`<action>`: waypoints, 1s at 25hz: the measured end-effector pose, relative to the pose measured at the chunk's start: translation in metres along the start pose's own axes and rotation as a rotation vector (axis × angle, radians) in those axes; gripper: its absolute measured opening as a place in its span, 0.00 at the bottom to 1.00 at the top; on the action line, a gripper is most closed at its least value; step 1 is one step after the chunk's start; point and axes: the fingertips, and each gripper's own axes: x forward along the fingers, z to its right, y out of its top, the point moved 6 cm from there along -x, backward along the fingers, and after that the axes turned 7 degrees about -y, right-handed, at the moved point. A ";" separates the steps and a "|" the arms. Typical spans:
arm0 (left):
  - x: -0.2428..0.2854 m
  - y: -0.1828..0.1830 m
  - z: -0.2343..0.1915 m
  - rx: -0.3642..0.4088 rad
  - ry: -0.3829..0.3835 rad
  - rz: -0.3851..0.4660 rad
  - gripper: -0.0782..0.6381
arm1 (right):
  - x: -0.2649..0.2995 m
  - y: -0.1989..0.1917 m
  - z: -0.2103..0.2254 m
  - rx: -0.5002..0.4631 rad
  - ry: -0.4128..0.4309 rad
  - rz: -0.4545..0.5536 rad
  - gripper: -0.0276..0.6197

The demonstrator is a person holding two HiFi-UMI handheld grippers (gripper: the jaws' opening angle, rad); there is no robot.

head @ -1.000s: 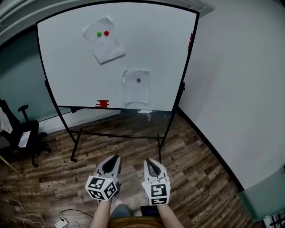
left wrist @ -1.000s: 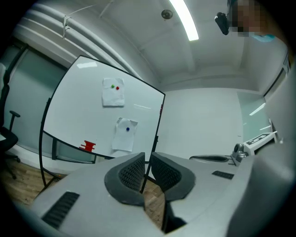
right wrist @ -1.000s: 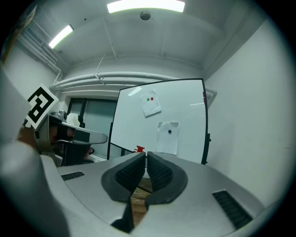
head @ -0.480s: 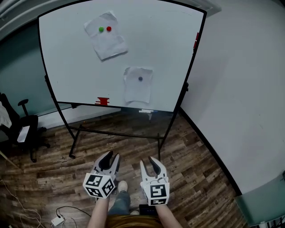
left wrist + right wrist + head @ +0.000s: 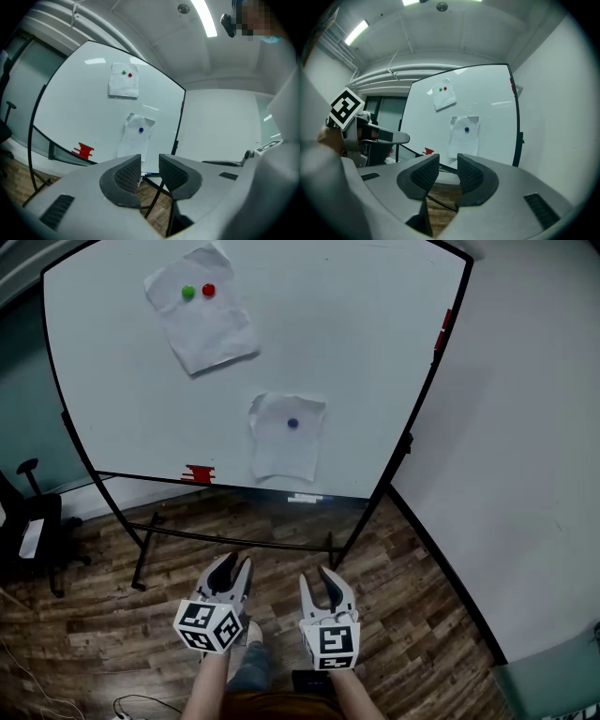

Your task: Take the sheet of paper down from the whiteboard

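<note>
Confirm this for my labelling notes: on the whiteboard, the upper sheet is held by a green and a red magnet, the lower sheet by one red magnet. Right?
No. The lower sheet is held by one blue magnet, not a red one, as the head view shows. The upper sheet does carry a green magnet and a red magnet.

Open air lies before the whiteboard (image 5: 375, 352) face, above the wooden floor (image 5: 412, 596). Low down, the stand's crossbar (image 5: 234, 542) and splayed legs (image 5: 142, 554) bar the way under the board. The wall (image 5: 534, 427) crowds the board's right edge, and an office chair (image 5: 37, 540) stands well off to the left.
</note>
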 end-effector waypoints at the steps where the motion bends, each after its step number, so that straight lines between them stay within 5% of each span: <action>1: 0.021 0.005 -0.012 0.005 -0.011 -0.007 0.28 | 0.021 0.000 0.006 0.000 -0.010 -0.004 0.25; 12: 0.192 0.059 -0.137 0.013 -0.071 -0.042 0.28 | 0.227 0.022 0.058 0.041 -0.114 -0.022 0.25; 25: 0.246 0.082 -0.192 -0.007 -0.127 -0.023 0.28 | 0.319 0.047 0.043 -0.013 -0.142 0.019 0.26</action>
